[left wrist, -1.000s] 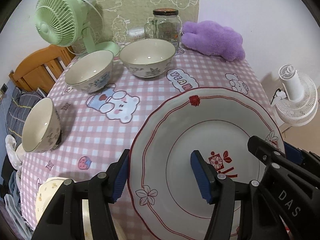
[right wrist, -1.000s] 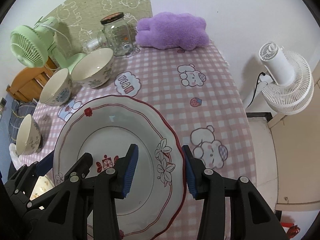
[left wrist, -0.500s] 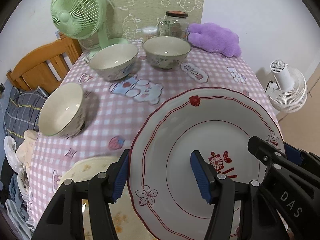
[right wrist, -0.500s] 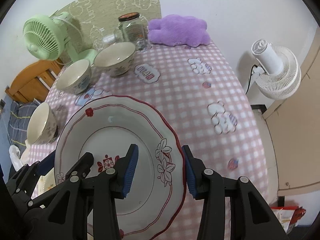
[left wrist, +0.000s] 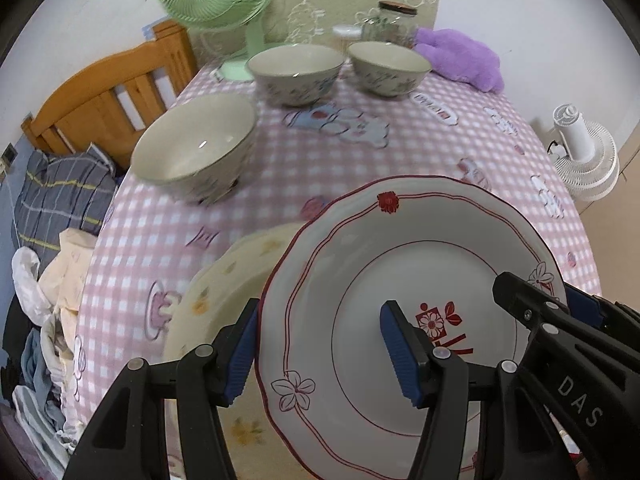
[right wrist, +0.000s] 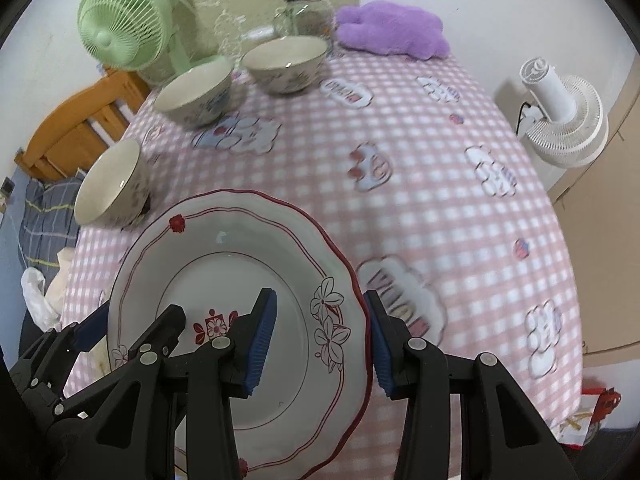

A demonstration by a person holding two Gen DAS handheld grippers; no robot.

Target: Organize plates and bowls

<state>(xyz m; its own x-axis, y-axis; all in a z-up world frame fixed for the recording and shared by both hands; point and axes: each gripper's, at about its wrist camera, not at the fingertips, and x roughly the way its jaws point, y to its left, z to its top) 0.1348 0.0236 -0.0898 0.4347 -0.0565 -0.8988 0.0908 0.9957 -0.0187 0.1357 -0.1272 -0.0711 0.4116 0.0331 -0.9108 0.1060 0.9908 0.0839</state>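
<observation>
Under the plate (left wrist: 400,264), a yellow plate (left wrist: 224,280)

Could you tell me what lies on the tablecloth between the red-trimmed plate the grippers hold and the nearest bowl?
In the left wrist view, a cream floral plate lies partly under the red-trimmed plate; beyond it, bare tablecloth reaches the bowl.

I see a worktop (right wrist: 420,152) under a pink checked cloth printed with cartoon bears. Directly on it I count three bowls: one near the left edge (left wrist: 194,152), two further back side by side (left wrist: 296,74) (left wrist: 388,68). A cream floral plate (left wrist: 216,300) lies near me. At the far edge stand a green fan (left wrist: 224,8), a glass jar (left wrist: 390,24) and a purple plush (left wrist: 464,56).
</observation>
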